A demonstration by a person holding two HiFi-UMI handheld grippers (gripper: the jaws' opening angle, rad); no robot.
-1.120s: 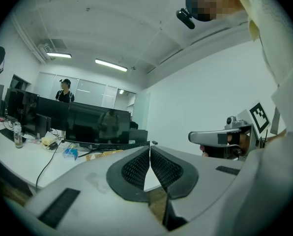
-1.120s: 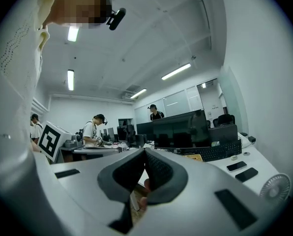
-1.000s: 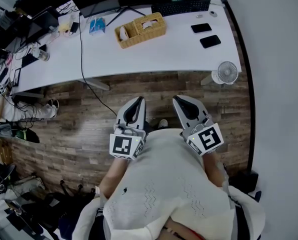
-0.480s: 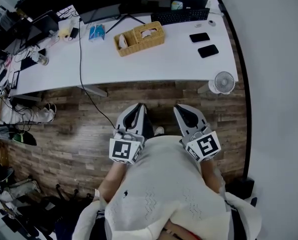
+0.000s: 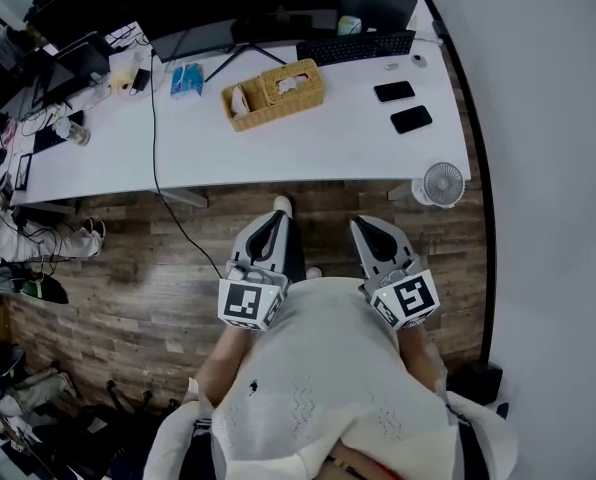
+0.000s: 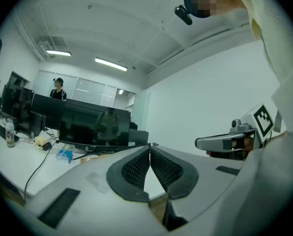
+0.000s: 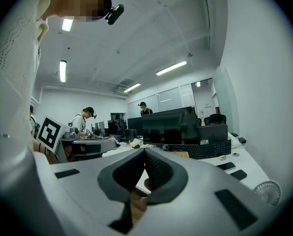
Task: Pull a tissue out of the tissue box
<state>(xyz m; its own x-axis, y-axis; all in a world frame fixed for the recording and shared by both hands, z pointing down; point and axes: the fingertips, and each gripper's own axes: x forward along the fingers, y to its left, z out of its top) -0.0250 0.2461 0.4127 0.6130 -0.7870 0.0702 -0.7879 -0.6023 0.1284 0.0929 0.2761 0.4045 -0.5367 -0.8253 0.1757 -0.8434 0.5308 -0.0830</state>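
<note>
Tissue box [image 5: 306,88]: a wicker case with a white tissue [image 5: 292,80] showing at its top slot. It stands towards the back of the white desk [image 5: 308,138], in front of the dark monitor [image 5: 240,6], well apart from both grippers. A wicker tray [image 5: 250,108] adjoins its left side. The desk spans the upper part of the head view, above a wood-plank floor [image 5: 148,278]. A black keyboard [image 5: 354,48] lies right of the box.

Left gripper [image 5: 276,216] and right gripper [image 5: 362,224]: held side by side over the floor, close to the person's body, pointing towards the desk. In each gripper view the jaws are closed tip to tip with nothing between them.

A small white fan [image 5: 441,183] sits near the desk's right corner. Two dark phones [image 5: 402,105] lie right of the box, and a blue packet [image 5: 186,79] lies to its left.
</note>
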